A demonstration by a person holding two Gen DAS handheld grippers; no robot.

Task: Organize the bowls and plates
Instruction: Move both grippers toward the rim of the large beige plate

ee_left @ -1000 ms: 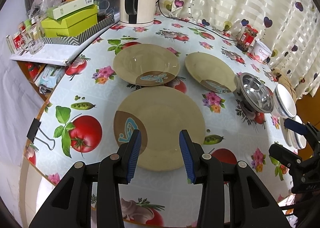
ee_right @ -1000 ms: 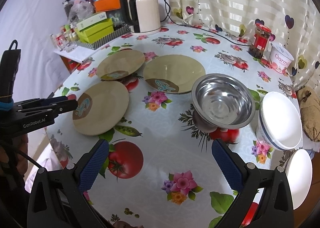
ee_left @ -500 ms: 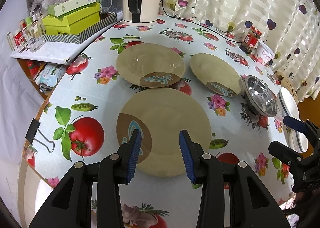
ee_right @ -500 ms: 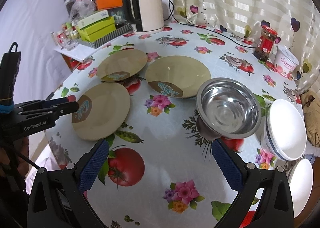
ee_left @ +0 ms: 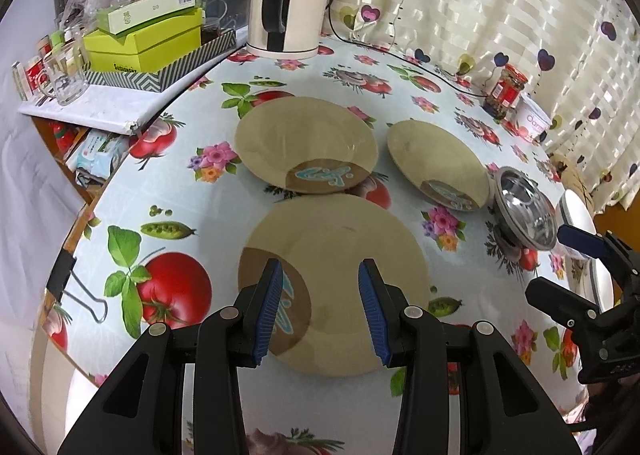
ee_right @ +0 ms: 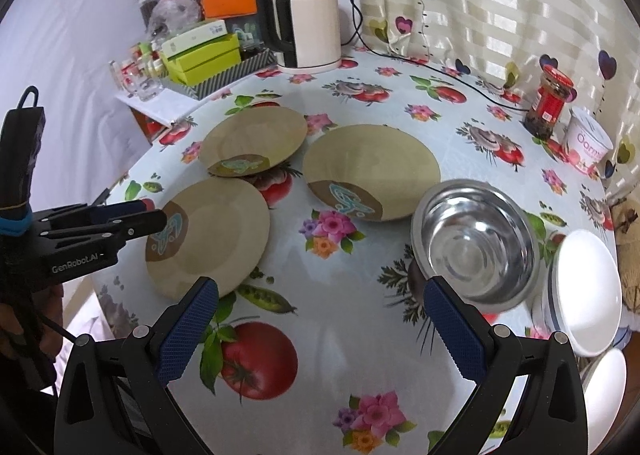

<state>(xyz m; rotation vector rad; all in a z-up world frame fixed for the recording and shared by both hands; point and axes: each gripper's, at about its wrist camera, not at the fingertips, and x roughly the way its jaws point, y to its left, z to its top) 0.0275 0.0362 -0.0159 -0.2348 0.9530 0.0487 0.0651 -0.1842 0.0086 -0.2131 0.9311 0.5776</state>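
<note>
Plate (ee_left: 344, 255), tan and round, lies flat on the tablecloth (ee_left: 192, 191) beneath the left gripper (ee_left: 320, 311), brown patch toward its spread jaws. Right gripper (ee_right: 320, 331) gapes wide, empty, near the steel bowl (ee_right: 476, 243).

"GenRobot.AI" on left claw (ee_right: 150, 215); "Oarm" on tub (ee_right: 588, 143).

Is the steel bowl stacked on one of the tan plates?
No. In the right wrist view the steel bowl sits directly on the tablecloth, beside the nearest tan plate and not on it.

Bright even light, soft shadows, fisheye-bent edges, dark corners
</note>
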